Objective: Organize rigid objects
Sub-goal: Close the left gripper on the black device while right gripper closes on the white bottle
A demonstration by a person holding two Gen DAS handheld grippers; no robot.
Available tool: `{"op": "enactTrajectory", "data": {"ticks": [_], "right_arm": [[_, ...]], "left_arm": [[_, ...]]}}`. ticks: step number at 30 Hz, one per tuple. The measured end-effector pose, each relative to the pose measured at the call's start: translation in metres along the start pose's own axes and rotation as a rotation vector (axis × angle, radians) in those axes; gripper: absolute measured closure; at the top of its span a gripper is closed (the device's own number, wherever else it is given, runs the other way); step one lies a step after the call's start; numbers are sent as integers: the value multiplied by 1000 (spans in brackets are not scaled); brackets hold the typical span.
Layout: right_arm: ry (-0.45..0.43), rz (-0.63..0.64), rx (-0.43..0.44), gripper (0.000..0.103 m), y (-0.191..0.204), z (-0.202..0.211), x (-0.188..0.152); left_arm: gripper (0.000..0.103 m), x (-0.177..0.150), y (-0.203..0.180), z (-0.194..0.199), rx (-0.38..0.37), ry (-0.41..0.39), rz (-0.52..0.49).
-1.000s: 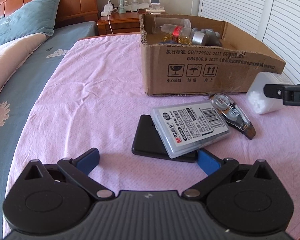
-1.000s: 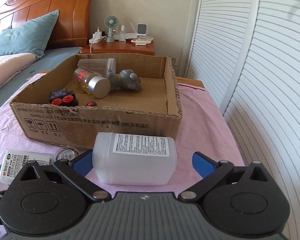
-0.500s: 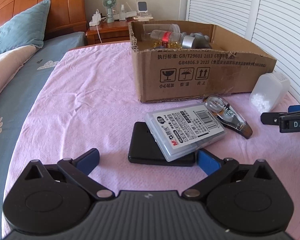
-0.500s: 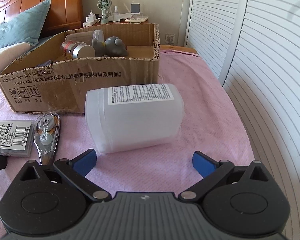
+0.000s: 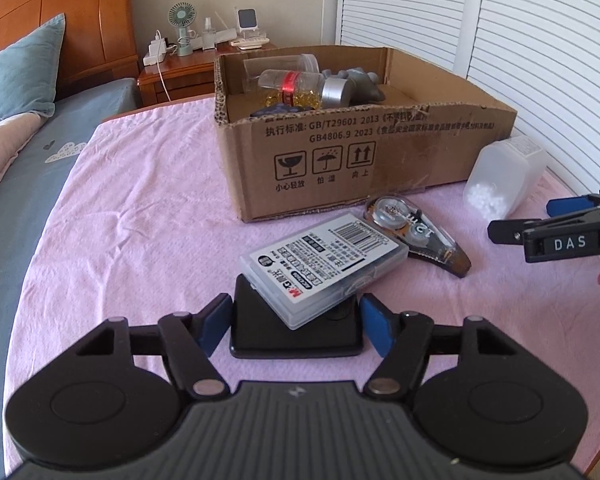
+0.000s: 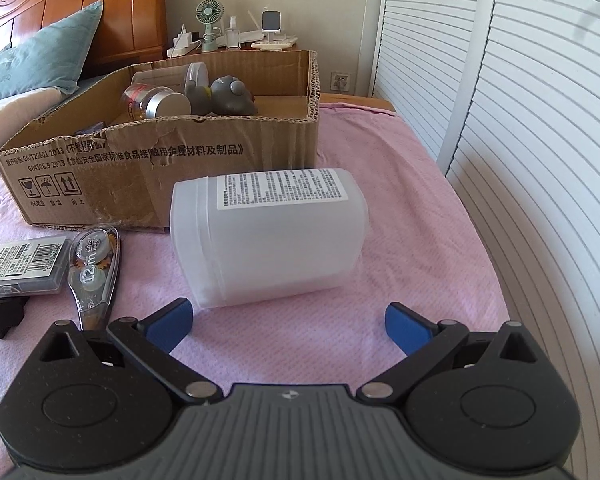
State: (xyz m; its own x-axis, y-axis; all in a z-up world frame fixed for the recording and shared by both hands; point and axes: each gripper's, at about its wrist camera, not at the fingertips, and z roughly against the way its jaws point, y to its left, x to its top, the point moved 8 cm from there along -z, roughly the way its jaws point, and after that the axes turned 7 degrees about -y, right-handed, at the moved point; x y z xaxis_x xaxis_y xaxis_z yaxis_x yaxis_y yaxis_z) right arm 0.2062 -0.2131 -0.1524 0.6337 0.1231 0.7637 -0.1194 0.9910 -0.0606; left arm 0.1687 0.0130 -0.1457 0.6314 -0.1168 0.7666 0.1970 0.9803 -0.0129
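Note:
A flat black case (image 5: 260,320) lies on the pink sheet with a clear labelled plastic case (image 5: 324,266) resting on top of it. My left gripper (image 5: 296,326) is closing around the black case, and both blue pads touch its sides. Beside them lies a correction tape dispenser (image 5: 416,232). A white translucent jar (image 6: 268,240) lies on its side just ahead of my right gripper (image 6: 288,326), which is open and apart from it. The jar (image 5: 504,172) also shows in the left wrist view. An open cardboard box (image 5: 340,160) stands behind.
The box (image 6: 160,176) holds a silver-capped bottle (image 6: 156,102), a grey toy (image 6: 228,96) and a clear cup. White louvred doors (image 6: 520,160) run along the right of the bed. A wooden nightstand (image 5: 172,76) and a blue pillow (image 5: 16,76) are at the back left.
The left jaws have come in from wide open onto the sides of the black case. The right gripper sank toward the white jar a second ago and has held still since.

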Motion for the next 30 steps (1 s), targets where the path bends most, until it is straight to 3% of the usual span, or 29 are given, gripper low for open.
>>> {"op": "enactTrajectory", "data": {"ticks": [9, 13, 30], "right_arm": [[-1, 5, 6, 0, 0, 1, -1], [-3, 7, 9, 0, 0, 1, -1], [-10, 70, 58, 0, 6, -16, 21]], "left_arm": [[32, -31, 1, 38, -36, 43, -28], [21, -31, -2, 34, -16, 35, -10], [20, -30, -7, 32, 35, 22, 39]]}}
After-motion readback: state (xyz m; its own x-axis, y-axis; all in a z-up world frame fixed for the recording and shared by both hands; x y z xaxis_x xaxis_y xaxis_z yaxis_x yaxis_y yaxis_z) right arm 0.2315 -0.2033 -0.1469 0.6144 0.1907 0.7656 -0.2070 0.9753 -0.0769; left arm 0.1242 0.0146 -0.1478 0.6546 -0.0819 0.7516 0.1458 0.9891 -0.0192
